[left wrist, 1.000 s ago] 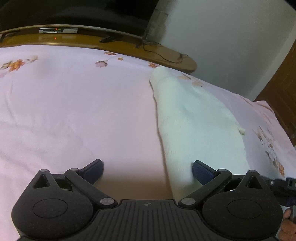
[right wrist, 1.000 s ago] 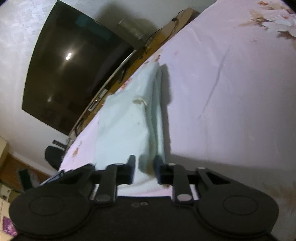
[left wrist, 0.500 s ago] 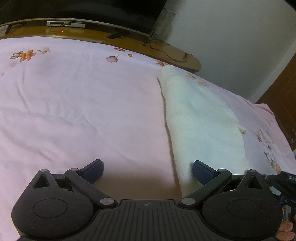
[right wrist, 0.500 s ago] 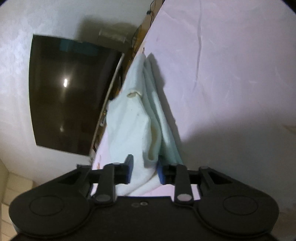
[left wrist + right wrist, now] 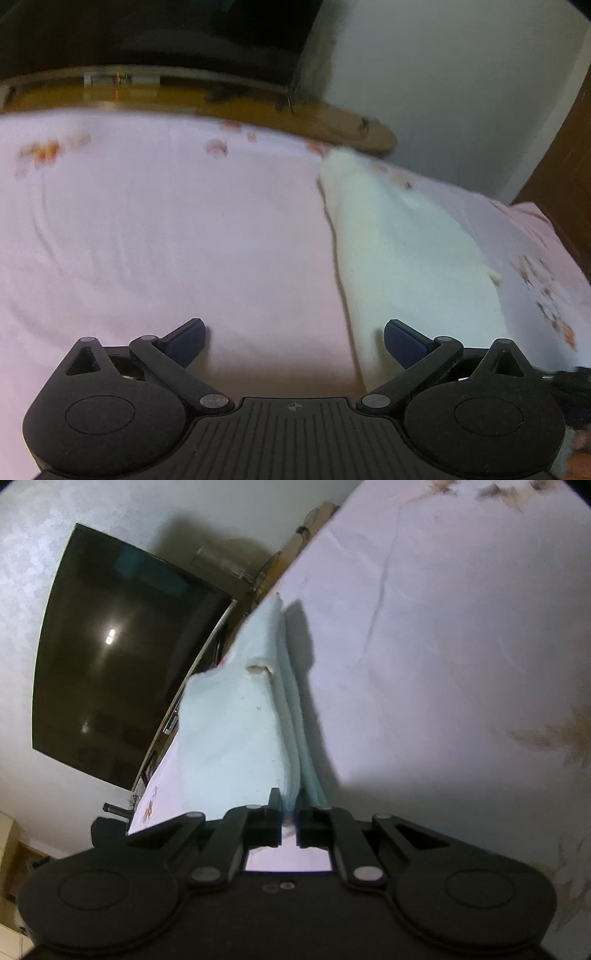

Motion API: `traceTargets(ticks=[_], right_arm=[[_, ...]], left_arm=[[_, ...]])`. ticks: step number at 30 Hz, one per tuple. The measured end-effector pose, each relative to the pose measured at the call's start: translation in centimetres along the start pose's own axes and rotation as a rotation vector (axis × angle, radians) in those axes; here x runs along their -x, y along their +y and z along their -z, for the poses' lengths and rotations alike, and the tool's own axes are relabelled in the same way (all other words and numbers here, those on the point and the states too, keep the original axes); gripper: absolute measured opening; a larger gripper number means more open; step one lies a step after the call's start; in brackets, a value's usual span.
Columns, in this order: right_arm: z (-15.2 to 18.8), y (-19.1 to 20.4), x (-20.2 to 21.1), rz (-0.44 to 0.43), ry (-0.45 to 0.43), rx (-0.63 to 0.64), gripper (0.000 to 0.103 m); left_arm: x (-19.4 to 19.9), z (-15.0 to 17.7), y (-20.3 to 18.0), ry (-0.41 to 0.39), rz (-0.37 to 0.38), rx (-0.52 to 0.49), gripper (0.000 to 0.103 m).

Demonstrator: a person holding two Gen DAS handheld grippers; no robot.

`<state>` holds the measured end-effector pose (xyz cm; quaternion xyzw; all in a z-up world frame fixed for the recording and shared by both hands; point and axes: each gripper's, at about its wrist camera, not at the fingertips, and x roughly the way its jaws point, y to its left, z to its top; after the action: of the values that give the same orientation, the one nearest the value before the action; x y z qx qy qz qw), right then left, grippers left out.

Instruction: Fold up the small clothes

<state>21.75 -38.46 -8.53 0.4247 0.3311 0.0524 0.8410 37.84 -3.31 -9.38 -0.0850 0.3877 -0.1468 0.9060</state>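
1. On the bed (image 5: pixel 155 236), your cloth (image 5: pixel 399 258) lies as a long pale strip over the pink flowered sheet, running from near the wooden headboard ledge (image 5: pixel 332 122) down toward your right side.

2. Your right gripper (image 5: pixel 290 805) has changed most: a second ago its fingers stood apart on either side of the cloth's near edge, and now they are closing, nearly together, with the stacked layers of cloth (image 5: pixel 236 716) pinched between them. I read that as a grip on the near end, though only the edge is caught.

3. From the right wrist view the cloth rises from the fingers as a ridge, its layers showing at the right edge, and a small tag (image 5: pixel 256 669) sits partway up. The view has also rolled over the last second, so your wrist is turning as you clamp.

4. Your left gripper (image 5: pixel 293 341) has kept its place. Its fingers are spread wide and hold nothing; the right finger (image 5: pixel 404 341) sits over the cloth's left edge, the left finger (image 5: pixel 184 338) over bare sheet.

5. For the task, this looks like the start of the next fold: one corner secured, the other not. Close your left fingers on the edge beside them before lifting, or the strip may skew and the layers may slip.
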Motion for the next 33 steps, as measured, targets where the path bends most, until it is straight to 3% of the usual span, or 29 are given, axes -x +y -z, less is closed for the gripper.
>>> traceTargets(ticks=[1,3,4,7,10,11,12,13,14,16,20,21,22,23,24,25,28,31,33], right_arm=[[-0.4,0.7,0.5,0.014,-0.017,0.036,0.016],[-1.6,2.5,1.4,0.026,-0.066,0.149,0.019],[-2.4,3.7,1.4,0.041,-0.091,0.218,0.018],[-4.6,7.5,-0.5,0.090,-0.135,0.415,0.016],[-5.6,11.0,-3.8,0.143,-0.142,0.620,0.013],[-5.4,11.2,-4.9,0.161,-0.123,0.677,0.011],[-5.1,10.9,-7.0,0.242,-0.066,0.731,0.007],[-5.0,9.9,-9.2,0.349,0.036,0.734,0.004],[-5.0,9.1,-9.4,0.335,0.024,0.737,0.004],[-6.0,9.6,-8.6,0.317,0.062,0.728,0.003],[-8.6,11.0,-8.3,0.226,-0.055,0.709,0.016],[-9.1,11.1,-9.0,0.221,-0.054,0.697,0.016],[-9.7,11.0,-10.2,0.216,-0.040,0.690,0.016],[-9.9,10.8,-11.6,0.231,-0.006,0.695,0.013],[-10.0,10.0,-13.6,0.285,0.060,0.695,0.010],[-10.0,9.7,-13.9,0.275,0.039,0.702,0.010],[-10.7,10.4,-13.4,0.272,0.066,0.695,0.010],[-11.3,11.0,-12.2,0.249,0.000,0.715,0.017],[-11.9,11.5,-12.4,0.242,-0.038,0.702,0.017]], left_arm=[[-0.1,-0.7,-0.1,-0.019,-0.003,-0.012,0.099],[-0.9,-2.5,-0.6,-0.025,0.014,-0.035,0.046],[-1.6,-3.3,-1.0,-0.018,0.030,-0.041,0.043],[-3.7,-4.9,-3.2,-0.035,0.047,-0.091,0.043],[-6.8,-4.6,-5.1,0.039,0.059,-0.147,0.049],[-7.6,-4.2,-5.2,0.043,0.038,-0.155,0.070],[-7.9,-4.4,-5.1,0.048,0.018,-0.147,0.076],[-7.8,-5.0,-5.0,0.062,0.020,-0.142,0.076],[-7.3,-5.6,-5.0,0.049,0.026,-0.147,0.076],[-6.2,-6.8,-5.3,-0.054,0.048,-0.152,0.076],[-8.4,-9.0,-7.2,-0.055,0.115,-0.176,0.075],[-9.4,-9.1,-7.8,-0.030,0.103,-0.199,0.072],[-11.6,-8.8,-8.4,0.058,0.052,-0.223,0.068],[-13.1,-8.5,-7.9,0.102,0.061,-0.184,0.070],[-13.5,-8.6,-6.8,0.098,0.096,-0.106,0.071],[-13.3,-9.0,-6.4,0.107,0.109,-0.086,0.071],[-11.3,-9.7,-6.3,0.003,0.076,-0.121,0.070],[-11.9,-10.8,-5.3,-0.028,0.045,-0.095,0.070],[-13.2,-11.3,-4.9,0.006,0.029,-0.082,0.070]])
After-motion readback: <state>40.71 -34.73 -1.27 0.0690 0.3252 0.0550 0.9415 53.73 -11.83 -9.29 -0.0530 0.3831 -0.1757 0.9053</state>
